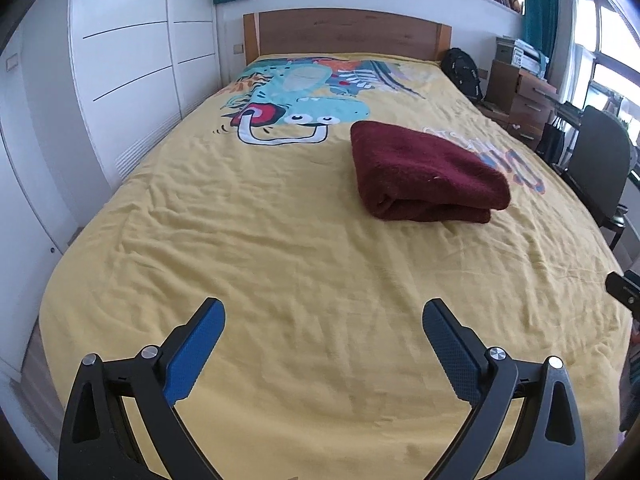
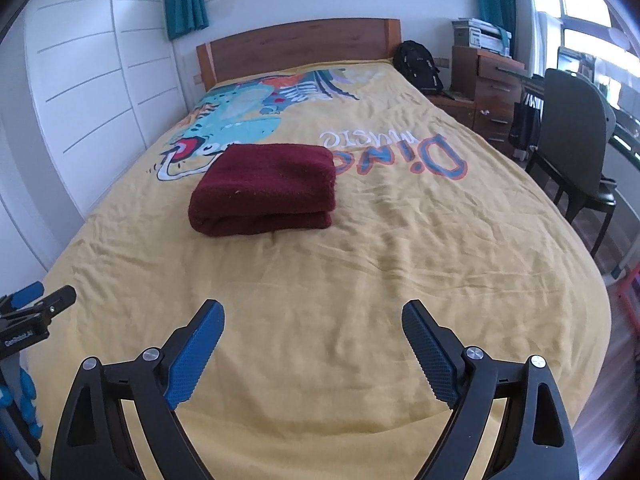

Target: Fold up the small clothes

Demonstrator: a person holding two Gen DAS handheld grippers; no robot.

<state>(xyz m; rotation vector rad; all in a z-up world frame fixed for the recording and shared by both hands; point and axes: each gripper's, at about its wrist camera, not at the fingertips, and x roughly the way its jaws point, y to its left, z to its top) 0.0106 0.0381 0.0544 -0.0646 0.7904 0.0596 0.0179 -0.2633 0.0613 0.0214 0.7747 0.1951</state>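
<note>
1. White wardrobe [image 1: 120, 60]: stands along the left side of the bed, doors closed, with dark horizontal grooves across the panels.
2. Left gripper [image 1: 323, 316]: hovers above the foot end of the bed. Its jaws stand wide apart with nothing between them. Both blue pads [image 1: 192, 356] face inward over bare cover.
3. Yellow bed cover [image 1: 280, 264]: spreads wrinkled over the whole mattress. A teal dinosaur print [image 1: 308, 96] lies near the wooden headboard [image 1: 348, 34]. In the right wrist view, upside-down lettering on the cover reads "DINO MUSIC" [image 2: 404, 152].
4. Folded maroon garment [image 1: 424, 172]: lies on the cover around mid-bed, well apart from both grippers. It is folded into a thick rectangular stack with the rounded fold edge facing the cameras. In the right wrist view it [image 2: 266, 188] overlaps the lower edge of the dinosaur print, just left of the lettering.
5. Right gripper [image 2: 313, 314]: hovers above the foot end of the bed, beside the left gripper. Its jaws stand wide apart and hold nothing.
6. Black backpack [image 2: 420, 66]: sits at the right corner of the headboard.
7. Wooden drawer unit [image 2: 492, 88]: stands right of the backpack with boxes stacked on top.
8. Dark chair [image 2: 572, 136]: stands at the right side of the bed near the window.
</note>
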